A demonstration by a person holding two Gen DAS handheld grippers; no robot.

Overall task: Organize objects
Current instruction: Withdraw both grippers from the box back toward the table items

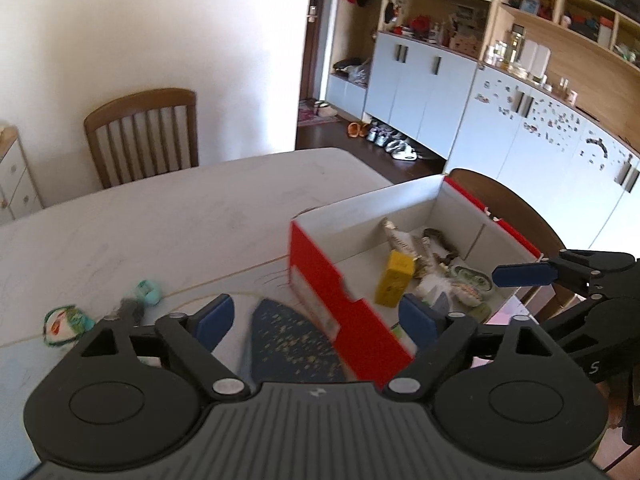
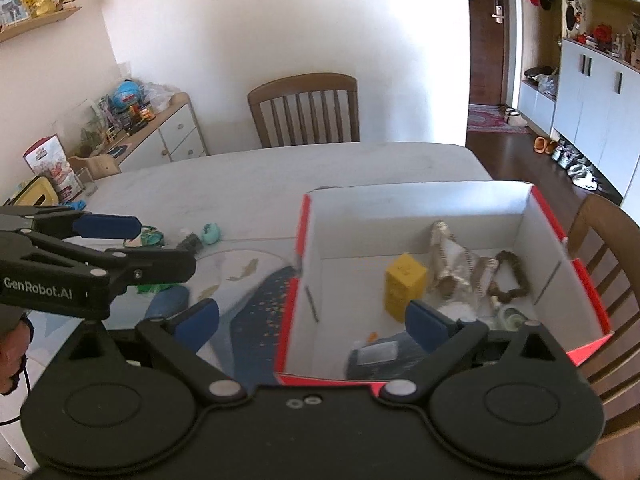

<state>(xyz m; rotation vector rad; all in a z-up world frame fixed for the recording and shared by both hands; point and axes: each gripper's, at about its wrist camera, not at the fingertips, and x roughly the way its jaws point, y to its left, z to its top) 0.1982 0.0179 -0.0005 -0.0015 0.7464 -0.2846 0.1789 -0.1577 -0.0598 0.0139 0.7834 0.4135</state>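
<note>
Landmark: red-and-white box (image 2: 420, 216) on the counter (image 2: 280, 176).

Left claw (image 1: 316, 316): jaws spread wide, nothing between the pads, straddling the box's near left wall. Right claw (image 2: 316, 320): also wide open, empty, straddling the box's near-left corner, its right finger over the box interior.

Inside the box: yellow block (image 2: 404, 286), brown looped cord (image 2: 514, 280), a crinkled clear wrapper (image 2: 452, 264), a dark blue pack (image 2: 380, 356) against the near wall.

Left of the box, on the counter: small teal item (image 2: 211, 233), green-and-white packet (image 1: 64, 322), well apart from the box. Dark blue speckled mat (image 1: 292, 340) lies just beside the box's left wall.
</note>
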